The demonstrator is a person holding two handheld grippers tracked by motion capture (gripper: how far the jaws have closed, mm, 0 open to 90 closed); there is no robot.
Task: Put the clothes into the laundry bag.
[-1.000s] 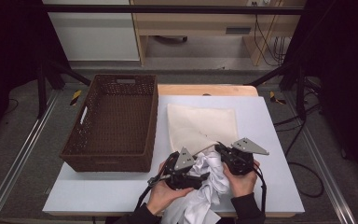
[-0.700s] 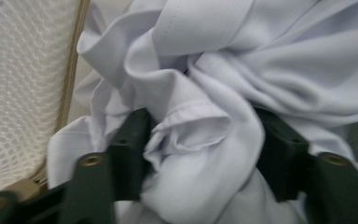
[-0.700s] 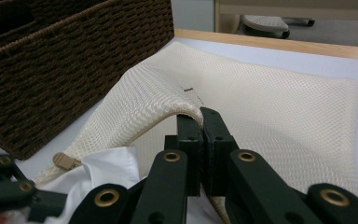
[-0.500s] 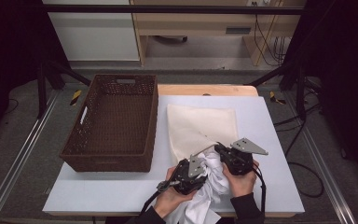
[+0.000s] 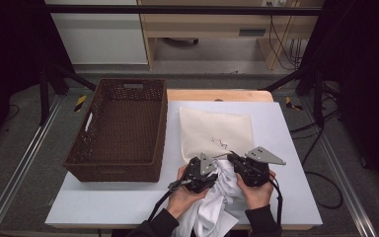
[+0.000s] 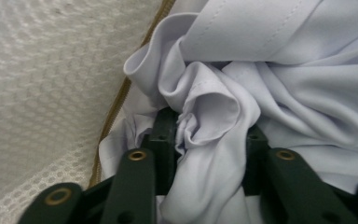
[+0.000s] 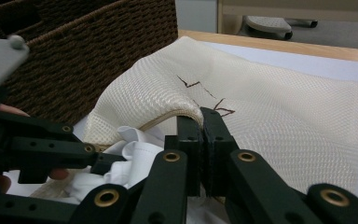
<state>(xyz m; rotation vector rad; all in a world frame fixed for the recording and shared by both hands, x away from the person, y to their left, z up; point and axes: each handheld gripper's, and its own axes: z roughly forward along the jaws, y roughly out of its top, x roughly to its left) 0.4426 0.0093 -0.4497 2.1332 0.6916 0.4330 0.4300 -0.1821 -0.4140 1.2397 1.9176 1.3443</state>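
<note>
Stuffing white shirt (image 6: 242,70) into mesh laundry bag (image 7: 279,107).
Left gripper (image 6: 207,135), shifted toward the bag mouth, has just re-closed, bunching shirt fabric; right gripper (image 7: 200,122) pinches the bag's rim open.

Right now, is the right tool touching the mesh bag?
Touching. In the right gripper view, the right tool is shut on the mesh bag, pinching its raised opening edge.

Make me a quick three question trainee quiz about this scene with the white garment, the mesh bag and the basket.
1. True or false: the right claw is shut on the rim of the mesh bag.
2. What fills the left claw? A) white garment B) wicker basket C) a cable
3. Which side of the bag does the basket stand on in the high view?

Key: 1 true. 2 A; a bunched fold sits between the jaws. 3 The left.
</note>
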